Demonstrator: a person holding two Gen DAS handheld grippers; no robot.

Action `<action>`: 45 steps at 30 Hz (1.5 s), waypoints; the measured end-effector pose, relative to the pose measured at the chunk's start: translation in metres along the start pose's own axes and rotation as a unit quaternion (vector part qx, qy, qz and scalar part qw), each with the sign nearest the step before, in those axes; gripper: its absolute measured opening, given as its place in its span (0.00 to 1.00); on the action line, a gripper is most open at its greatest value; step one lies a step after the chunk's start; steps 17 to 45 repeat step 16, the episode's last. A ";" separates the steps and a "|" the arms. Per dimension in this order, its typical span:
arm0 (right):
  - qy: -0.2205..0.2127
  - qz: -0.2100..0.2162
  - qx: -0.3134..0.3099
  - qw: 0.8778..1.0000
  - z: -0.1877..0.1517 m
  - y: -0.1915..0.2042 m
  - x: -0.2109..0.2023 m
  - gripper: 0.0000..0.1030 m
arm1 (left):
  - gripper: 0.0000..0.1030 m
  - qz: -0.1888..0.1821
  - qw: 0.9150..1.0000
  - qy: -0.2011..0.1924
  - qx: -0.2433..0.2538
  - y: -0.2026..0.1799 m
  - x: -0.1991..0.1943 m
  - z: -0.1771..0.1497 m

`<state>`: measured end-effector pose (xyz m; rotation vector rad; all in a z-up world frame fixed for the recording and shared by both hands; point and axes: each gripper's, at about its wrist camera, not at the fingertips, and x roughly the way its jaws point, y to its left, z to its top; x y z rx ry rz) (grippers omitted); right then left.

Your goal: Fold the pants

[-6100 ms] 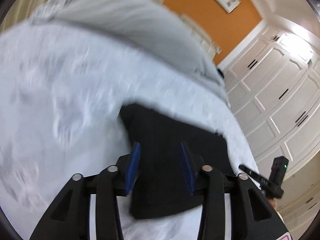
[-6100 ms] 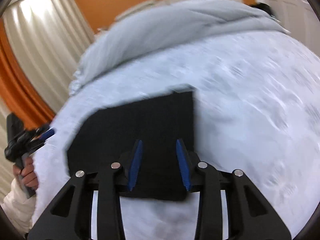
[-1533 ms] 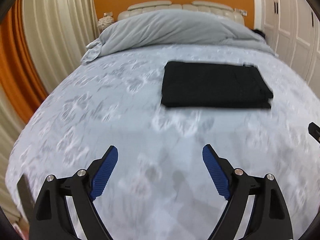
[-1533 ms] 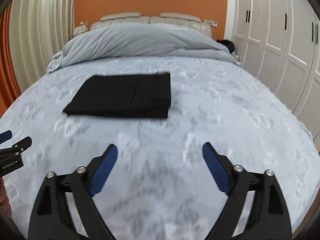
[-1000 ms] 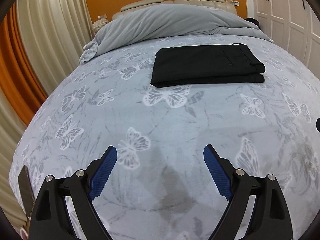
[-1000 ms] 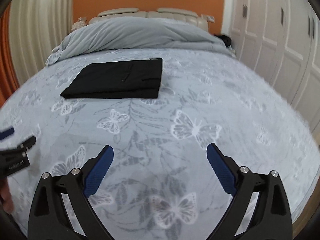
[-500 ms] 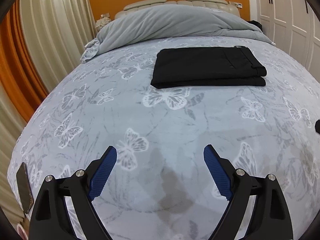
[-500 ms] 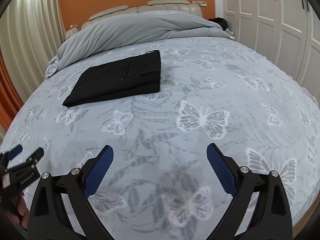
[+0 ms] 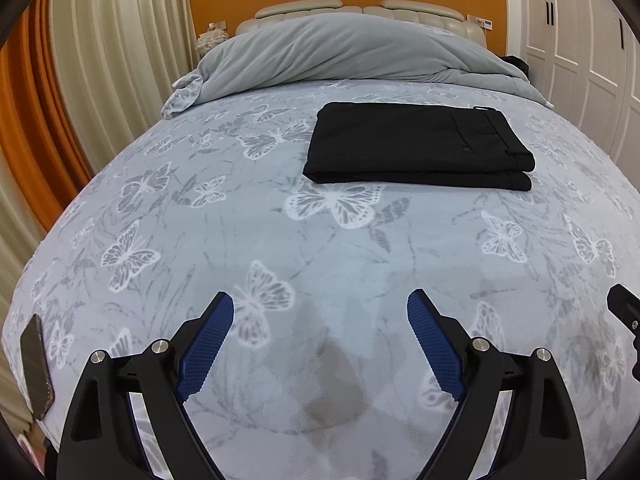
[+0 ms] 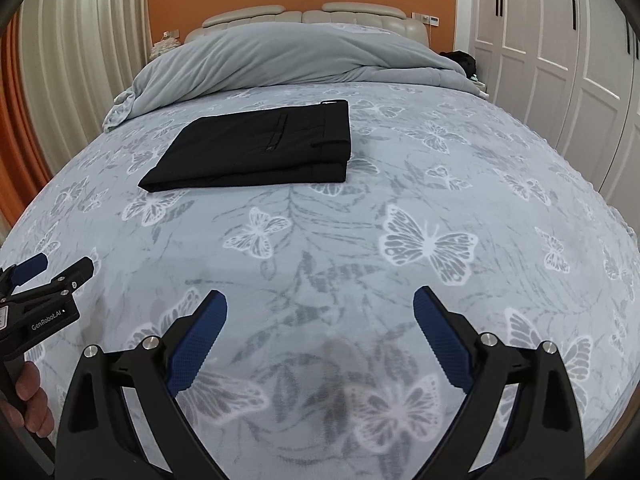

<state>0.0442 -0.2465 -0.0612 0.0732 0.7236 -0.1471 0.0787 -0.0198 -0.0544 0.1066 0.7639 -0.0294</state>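
The black pants [image 9: 416,148] lie folded into a flat rectangle on the butterfly-print bed cover [image 9: 280,240], in the far half of the bed. In the right wrist view the pants [image 10: 260,148] sit up and to the left. My left gripper [image 9: 320,304] hovers open over the near part of the bed, well short of the pants, nothing between its blue pads. My right gripper [image 10: 320,300] is open too and empty, equally far back. The left gripper's tip [image 10: 52,276] shows at the left edge of the right wrist view, held by a hand [image 10: 28,400].
A bunched grey duvet [image 9: 352,52] lies across the head of the bed below the padded headboard [image 9: 352,8]. A phone [image 9: 36,364] rests at the near left corner of the bed. Curtains [image 9: 100,60] stand left, white wardrobe doors [image 10: 560,60] right.
Both grippers have drawn back from the folded pants and opened wide since the earliest frames. Over the last second the views barely shift; the right one tilts slightly.
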 end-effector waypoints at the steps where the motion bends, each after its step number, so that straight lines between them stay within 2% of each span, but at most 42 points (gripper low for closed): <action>1: 0.000 0.000 0.000 1.000 0.000 0.000 0.000 0.90 | 0.84 -0.003 1.000 -0.002 -0.001 0.000 0.000 -0.001; 4: -0.001 0.000 0.003 1.000 0.000 0.001 -0.001 0.90 | 0.84 -0.029 0.999 -0.022 0.002 -0.003 -0.004 -0.005; 9: -0.001 0.000 0.000 1.000 -0.001 0.004 -0.002 0.90 | 0.84 -0.011 0.998 -0.053 0.024 -0.013 -0.013 -0.008; 14: -0.001 -0.002 -0.001 1.000 -0.002 0.007 -0.003 0.90 | 0.84 0.013 0.998 -0.056 0.022 -0.015 -0.014 -0.005; 45: -0.001 -0.003 0.000 1.000 -0.002 0.007 -0.003 0.90 | 0.84 0.008 0.999 -0.050 0.019 -0.013 -0.012 -0.005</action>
